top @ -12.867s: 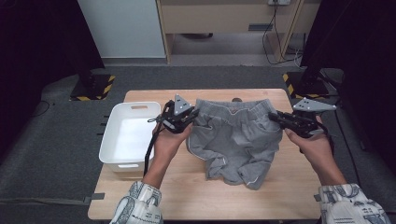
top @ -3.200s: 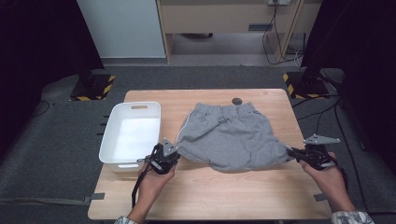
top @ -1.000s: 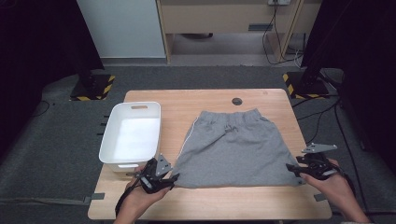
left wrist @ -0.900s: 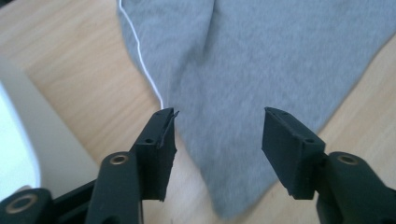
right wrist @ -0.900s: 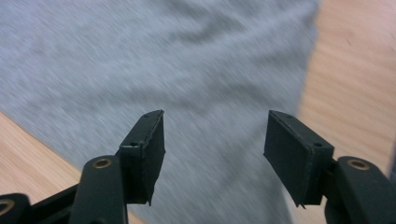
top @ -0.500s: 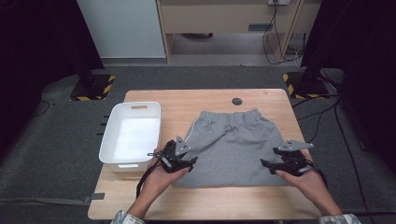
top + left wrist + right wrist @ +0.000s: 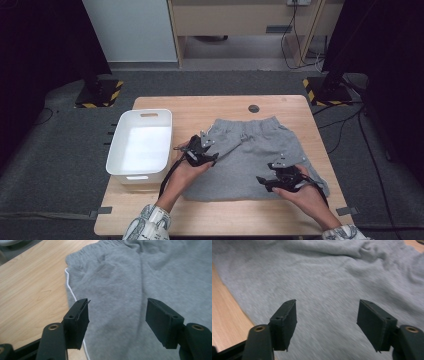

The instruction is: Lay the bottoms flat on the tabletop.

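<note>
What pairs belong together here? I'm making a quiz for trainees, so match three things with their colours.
Things:
1. shorts
2. bin
3. table

Colours:
a. white
b. light wood
c. grey

Pairs: 1-c, 2-a, 3-b

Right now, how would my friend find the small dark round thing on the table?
Start at the wooden table and find the grey shorts spread flat across its right half. Look just past their elastic waistband, toward the table's far edge: a small dark round disc sits there in the wood. It is apart from the big white bin on the left, and much smaller.
</note>
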{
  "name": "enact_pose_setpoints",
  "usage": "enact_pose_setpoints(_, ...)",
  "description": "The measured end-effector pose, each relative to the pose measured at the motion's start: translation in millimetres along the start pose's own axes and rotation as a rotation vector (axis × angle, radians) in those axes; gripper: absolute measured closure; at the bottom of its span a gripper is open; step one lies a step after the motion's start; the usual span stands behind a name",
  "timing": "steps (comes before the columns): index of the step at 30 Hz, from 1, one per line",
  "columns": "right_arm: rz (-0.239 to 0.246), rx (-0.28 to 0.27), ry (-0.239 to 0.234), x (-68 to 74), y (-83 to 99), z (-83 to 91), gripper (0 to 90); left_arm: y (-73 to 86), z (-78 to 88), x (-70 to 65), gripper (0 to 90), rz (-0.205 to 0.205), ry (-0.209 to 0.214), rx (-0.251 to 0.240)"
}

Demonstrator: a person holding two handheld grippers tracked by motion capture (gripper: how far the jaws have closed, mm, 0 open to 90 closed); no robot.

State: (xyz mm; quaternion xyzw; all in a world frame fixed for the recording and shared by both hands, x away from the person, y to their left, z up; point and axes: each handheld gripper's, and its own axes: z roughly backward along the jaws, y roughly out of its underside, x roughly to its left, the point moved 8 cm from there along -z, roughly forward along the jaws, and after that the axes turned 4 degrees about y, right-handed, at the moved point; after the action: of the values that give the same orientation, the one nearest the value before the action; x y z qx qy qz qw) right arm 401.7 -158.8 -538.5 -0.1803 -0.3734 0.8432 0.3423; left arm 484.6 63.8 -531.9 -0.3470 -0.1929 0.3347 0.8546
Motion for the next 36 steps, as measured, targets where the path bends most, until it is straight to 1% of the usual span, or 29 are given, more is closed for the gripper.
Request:
enact_pose_setpoints(4, 0.018, -0.007, -0.028, 12.8, -5.8, -7.3, 37.6, -2.1, -5.4, 7.2, 36.5, 0.012, -0.017, -0.004)
enact_pose_setpoints(7, 0.032, -0.010, -0.045, 22.1, -9.5, -12.3, 39.2, -3.1, -7.7, 12.5, 37.8, 0.030, -0.023, -0.004)
enact_pose_setpoints(9, 0.045, -0.013, -0.059, 30.0, -12.2, -15.8, 40.2, -5.5, -8.6, 14.7, 38.6, 0.033, -0.023, -0.006)
enact_pose_setpoints(11, 0.058, -0.018, -0.066, 35.9, -14.2, -18.3, 41.7, -9.4, -9.6, 14.9, 39.8, 0.025, -0.018, -0.009)
enact_pose_setpoints(13, 0.070, -0.019, -0.083, 44.0, -16.0, -21.9, 41.6, -12.9, -10.9, 16.7, 39.9, 0.016, -0.029, -0.004)
enact_pose_setpoints(16, 0.086, -0.017, -0.100, 55.7, -18.0, -26.6, 41.6, -18.4, -12.9, 19.4, 39.9, 0.023, -0.029, -0.011)
enact_pose_setpoints(18, 0.093, -0.019, -0.115, 63.4, -19.3, -29.0, 41.1, -21.0, -14.8, 22.4, 40.6, 0.017, -0.042, -0.008)
enact_pose_setpoints(20, 0.106, -0.019, -0.126, 70.6, -19.9, -31.7, 38.3, -22.4, -17.0, 25.7, 41.8, 0.020, -0.056, 0.001)
enact_pose_setpoints(22, 0.127, -0.020, -0.127, 77.2, -20.7, -33.6, 37.3, -24.9, -19.0, 27.1, 43.1, 0.027, -0.053, -0.014)
enact_pose_setpoints(23, 0.131, -0.021, -0.135, 79.8, -21.4, -34.3, 36.8, -25.5, -20.0, 27.9, 43.7, 0.031, -0.052, -0.009)
enact_pose_setpoints(25, 0.130, -0.024, -0.139, 83.7, -23.3, -35.8, 35.8, -27.1, -21.4, 28.9, 43.7, 0.026, -0.056, 0.001)
enact_pose_setpoints(26, 0.131, -0.026, -0.141, 85.2, -24.0, -36.6, 34.9, -29.4, -22.2, 28.4, 43.7, 0.022, -0.050, -0.003)
enact_pose_setpoints(28, 0.136, -0.023, -0.146, 89.9, -25.2, -38.5, 33.1, -33.1, -22.8, 28.2, 43.5, 0.009, -0.054, 0.002)
enact_pose_setpoints(29, 0.137, -0.024, -0.148, 91.9, -26.0, -39.5, 32.3, -35.2, -22.5, 28.4, 43.2, -0.002, -0.062, -0.003)
enact_pose_setpoints(32, 0.138, -0.024, -0.157, 98.0, -28.0, -42.3, 31.0, -39.1, -24.3, 29.6, 43.0, -0.005, -0.064, 0.007)
enact_pose_setpoints(34, 0.144, -0.022, -0.158, 101.8, -29.3, -44.9, 30.3, -41.2, -26.7, 31.4, 43.0, 0.003, -0.056, 0.004)
enact_pose_setpoints(36, 0.142, -0.020, -0.157, 105.6, -30.6, -47.2, 29.8, -42.1, -29.8, 34.1, 43.0, 0.006, -0.059, 0.010)
